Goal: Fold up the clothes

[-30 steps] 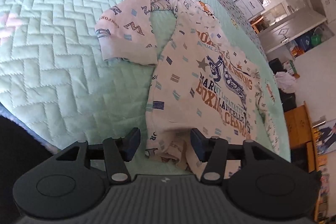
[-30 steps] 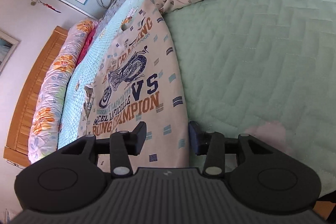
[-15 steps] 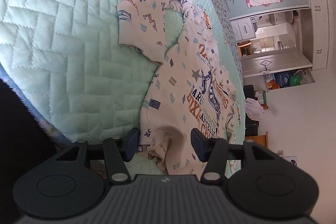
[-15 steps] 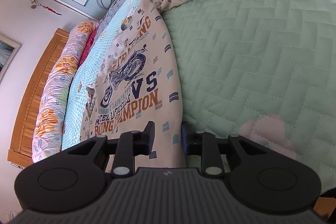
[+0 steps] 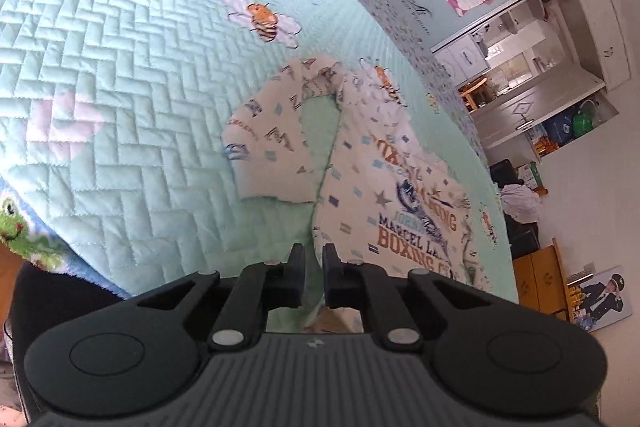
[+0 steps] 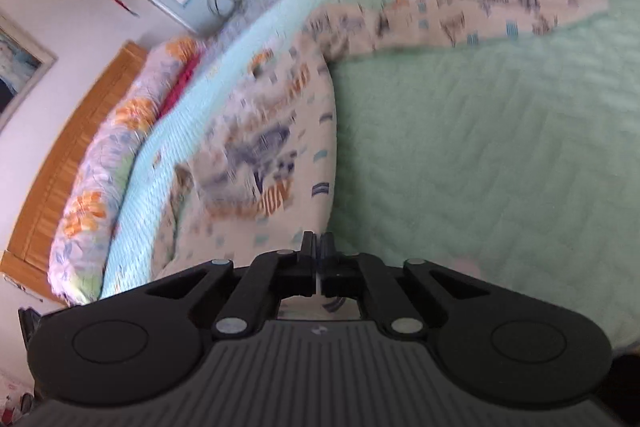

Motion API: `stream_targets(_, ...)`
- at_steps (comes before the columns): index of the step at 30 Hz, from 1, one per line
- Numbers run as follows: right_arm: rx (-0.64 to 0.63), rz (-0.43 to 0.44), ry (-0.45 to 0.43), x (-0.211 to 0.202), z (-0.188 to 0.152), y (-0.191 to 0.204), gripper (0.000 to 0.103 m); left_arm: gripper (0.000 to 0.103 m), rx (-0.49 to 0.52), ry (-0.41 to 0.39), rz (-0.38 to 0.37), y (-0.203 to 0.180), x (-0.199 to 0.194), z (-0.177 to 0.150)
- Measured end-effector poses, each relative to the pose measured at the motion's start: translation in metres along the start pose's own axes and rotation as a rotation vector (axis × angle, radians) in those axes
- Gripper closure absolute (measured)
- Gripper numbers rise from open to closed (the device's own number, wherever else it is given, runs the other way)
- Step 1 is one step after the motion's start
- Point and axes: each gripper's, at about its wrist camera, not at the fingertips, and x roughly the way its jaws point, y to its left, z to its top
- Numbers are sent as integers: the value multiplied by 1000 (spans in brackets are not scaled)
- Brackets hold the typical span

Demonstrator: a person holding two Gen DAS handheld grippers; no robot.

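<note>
Now, both grips on hem: left gripper [image 5: 313, 263] fingers narrow on sweatshirt [image 5: 404, 211], right gripper [image 6: 318, 253] pinching it [image 6: 280, 163]. Sweatshirt flat on bed [image 5: 120, 67]. I advise lifting evenly, keeping hem taut.

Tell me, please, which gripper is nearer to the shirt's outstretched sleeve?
Left, I think. The left gripper sits at the shirt's edge, with the sleeve lying close ahead. The right gripper pinches the shirt's hem, and its sleeve stretches far across the quilt.

I read on the shirt [image 5: 400, 211]: "MARCEL" | "BOXING" | other words on it too blurry for me
</note>
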Motion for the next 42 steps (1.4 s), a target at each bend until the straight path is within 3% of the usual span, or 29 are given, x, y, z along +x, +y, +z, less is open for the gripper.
stream_targets(2, 29, -45, -7, 2, -10, -9, 98, 96, -5, 26, -3, 4, 5, -7)
stream_targets(5, 80, -42, -50, -6, -13, -14, 81, 91, 29, 34, 1, -3, 9, -10)
stream_targets(8, 67, -48, -84, -10, -10, -10, 71, 77, 69, 12, 5, -16, 11, -8)
stream_targets(10, 67, -40, -93, -9, -7, -7, 54, 62, 103, 5, 26, -24, 15, -7)
stream_targets(11, 65, -35, -77, -4, -8, -7, 53, 62, 121, 11, 37, -27, 19, -7)
stream_targets(14, 55, -22, -28, 11, -13, -7, 53, 63, 151, 32, 73, -29, 31, -12)
stream_targets(15, 45, -33, -23, 14, -15, -7, 60, 64, 162, 25, 83, -30, 30, -13)
stream_targets(16, 34, -49, -25, 13, -15, -6, 77, 64, 175, 14, 91, -32, 28, -14)
stream_targets(18, 25, -68, -48, 7, -11, -6, 87, 64, 210, -10, 104, -38, 22, -15)
stream_targets(21, 30, -79, -108, -7, -1, -9, 84, 61, 326, -56, 130, -66, 14, -14)
stream_targets(22, 31, -82, -128, -12, 2, -10, 79, 58, 361, -65, 129, -76, 15, -15)
stream_targets(25, 14, -93, -178, -16, 23, -5, 68, 47, 435, -60, 102, -105, 30, -17)
stream_targets(29, -39, -79, -227, -15, 61, 13, 58, 47, 486, -20, 71, -133, 66, -21)
stream_targets(31, -80, -72, -248, -13, 81, 24, 42, 47, 514, -8, 77, -142, 80, -20)
stream_targets(36, -132, -68, -250, 7, 134, 35, 40, 47, 588, 10, 97, -165, 111, -13)
stream_targets(42, -191, -26, -177, 55, 200, 49, 39, 47, 577, -70, 184, -171, 121, 45)
